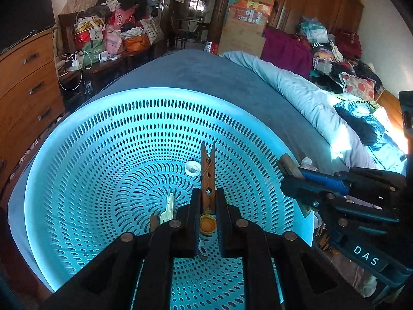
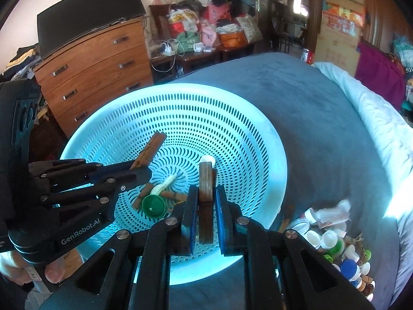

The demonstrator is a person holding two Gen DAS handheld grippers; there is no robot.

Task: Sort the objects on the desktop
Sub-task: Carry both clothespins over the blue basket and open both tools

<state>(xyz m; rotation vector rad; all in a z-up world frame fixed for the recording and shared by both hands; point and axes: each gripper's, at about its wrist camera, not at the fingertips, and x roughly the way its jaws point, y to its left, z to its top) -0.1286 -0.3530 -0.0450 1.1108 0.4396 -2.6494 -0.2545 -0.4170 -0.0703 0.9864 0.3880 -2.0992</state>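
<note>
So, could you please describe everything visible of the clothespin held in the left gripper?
The wooden clothespin is brown and weathered, with a metal spring at its middle. The left gripper is shut on its lower end, and the upper end points away, up over the pale blue perforated basket. It touches only the fingers.

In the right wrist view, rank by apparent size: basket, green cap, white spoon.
1. Basket, by far the largest.
2. Green cap and white spoon look close: the cap is wider, the spoon longer and thinner. No firm ranking.
</note>
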